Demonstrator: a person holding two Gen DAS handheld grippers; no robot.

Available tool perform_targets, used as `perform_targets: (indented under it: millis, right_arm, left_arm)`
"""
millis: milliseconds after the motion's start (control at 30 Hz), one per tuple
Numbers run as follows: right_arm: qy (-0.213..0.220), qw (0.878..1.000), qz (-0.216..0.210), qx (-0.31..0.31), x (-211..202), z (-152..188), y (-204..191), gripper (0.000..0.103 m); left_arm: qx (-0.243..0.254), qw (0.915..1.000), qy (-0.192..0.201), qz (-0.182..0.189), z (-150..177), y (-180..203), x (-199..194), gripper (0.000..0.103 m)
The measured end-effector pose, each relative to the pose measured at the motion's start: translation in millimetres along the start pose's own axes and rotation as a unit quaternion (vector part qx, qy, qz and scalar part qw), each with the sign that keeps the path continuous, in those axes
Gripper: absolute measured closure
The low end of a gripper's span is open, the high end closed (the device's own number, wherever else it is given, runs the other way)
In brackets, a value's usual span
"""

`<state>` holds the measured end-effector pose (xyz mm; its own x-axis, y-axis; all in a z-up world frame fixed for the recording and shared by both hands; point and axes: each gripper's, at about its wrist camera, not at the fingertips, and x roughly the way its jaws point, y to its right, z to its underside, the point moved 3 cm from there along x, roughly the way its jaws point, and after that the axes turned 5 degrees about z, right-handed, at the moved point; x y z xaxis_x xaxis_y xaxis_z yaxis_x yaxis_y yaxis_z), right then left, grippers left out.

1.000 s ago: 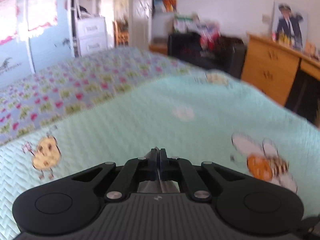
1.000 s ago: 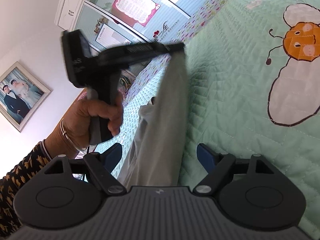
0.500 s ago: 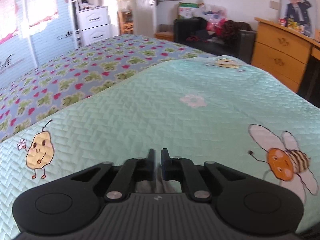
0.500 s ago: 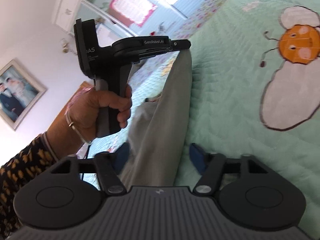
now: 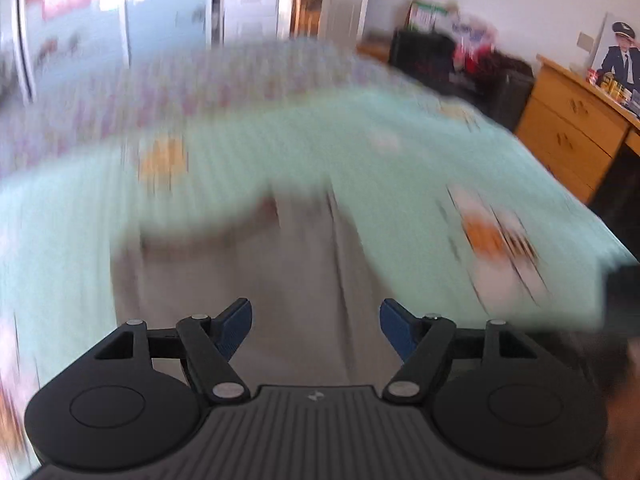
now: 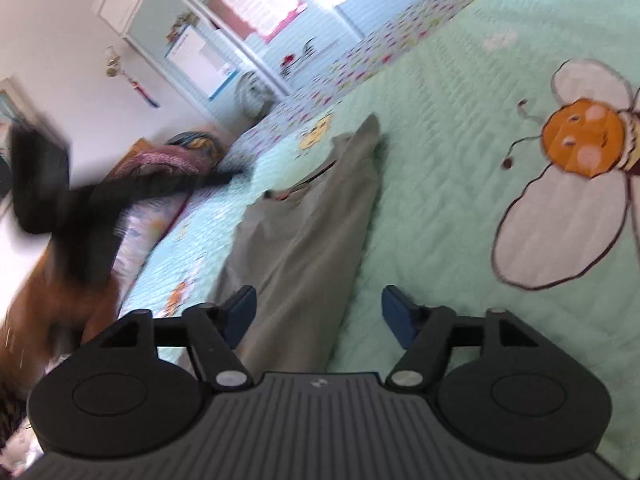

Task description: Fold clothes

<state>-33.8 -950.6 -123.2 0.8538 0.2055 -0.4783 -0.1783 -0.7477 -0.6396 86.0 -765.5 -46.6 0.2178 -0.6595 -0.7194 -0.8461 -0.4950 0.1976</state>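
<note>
Cloth first: a grey-beige garment (image 6: pixel 304 240) lies long and rumpled on the mint quilted bedspread (image 6: pixel 460 128), smooth against the quilt's ribbed stitching, one end rising to a soft peak. The right gripper (image 6: pixel 316 314), blue-padded, stands released over its near end, jaws just opening, pads clear of the fabric. The left gripper (image 5: pixel 316 326) has just been opening too, its jaws spread above the same blurred garment (image 5: pixel 256 280), gripping nothing. Farther off, an embroidered bee (image 6: pixel 576 184) and floral sheet (image 6: pixel 384 44).
</note>
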Motion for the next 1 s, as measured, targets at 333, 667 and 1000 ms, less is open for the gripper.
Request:
perform_targets:
  millis: [333,667,1000]
  right_arm:
    - [-0.001,0.999,-0.033,0.039,11,5,0,0.056]
    - [0.041,0.999,0.013,0.032,3,0,4,0.101]
    - [0.037,0.997,0.017,0.061,11,-6,15,0.089]
  left_arm:
    - [-0.086,0.9954,-0.041,0.007,98,31,-18,0.029]
    - [-0.093,0.9921,-0.071,0.046,110,39,-25,0.038]
    - [-0.129,0.9821,-0.091,0.102,120,35,-31,0.037]
